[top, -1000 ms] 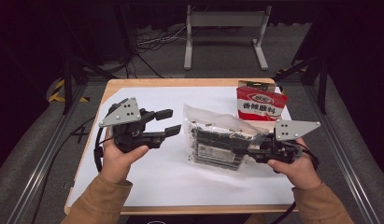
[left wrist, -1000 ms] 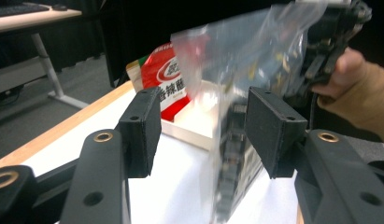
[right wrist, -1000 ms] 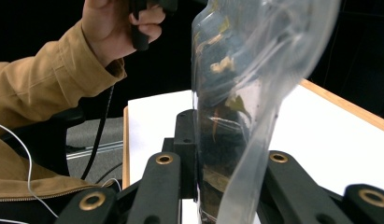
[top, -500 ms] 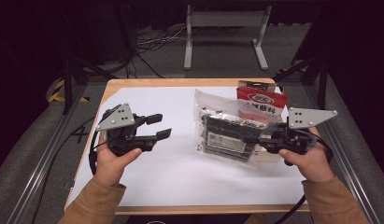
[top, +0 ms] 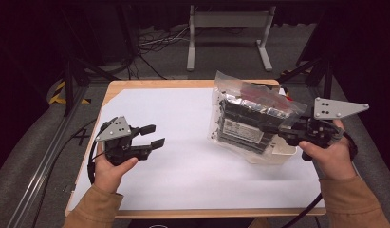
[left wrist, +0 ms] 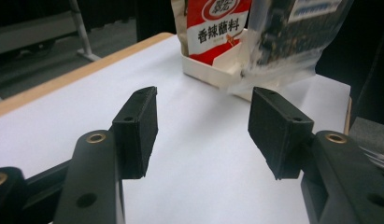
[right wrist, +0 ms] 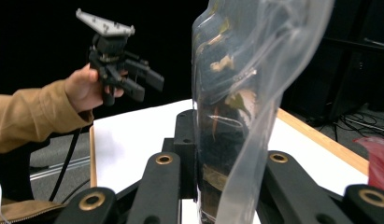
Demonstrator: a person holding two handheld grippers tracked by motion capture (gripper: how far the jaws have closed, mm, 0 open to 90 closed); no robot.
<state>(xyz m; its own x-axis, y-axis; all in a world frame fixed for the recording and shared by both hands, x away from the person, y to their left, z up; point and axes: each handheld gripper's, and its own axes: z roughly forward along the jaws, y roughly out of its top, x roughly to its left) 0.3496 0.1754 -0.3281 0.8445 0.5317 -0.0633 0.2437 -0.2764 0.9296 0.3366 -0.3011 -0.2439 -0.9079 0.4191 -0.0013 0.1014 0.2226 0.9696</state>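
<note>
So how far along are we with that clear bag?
Done: the right tongs are clamped on the clear bag and hold it tilted above the white sheet. In hand: carrying it. Left: setting it down, perhaps by the white tray; the left tongs are open, holding nothing.

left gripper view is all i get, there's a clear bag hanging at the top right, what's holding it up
Observer: The right claw is shut on the clear bag's edge; the high view shows the bag lifted over the table's right side.
Operator: is my left claw near it
Observer: No. The left claw hangs open over the white sheet on the left side, well apart from the bag.
Operator: whats in the bag
Observer: A dark flat pack with a white label, seen from above.
Operator: and that red pouch
Observer: From above the red pouch sits behind the bag, mostly hidden by it.
</note>
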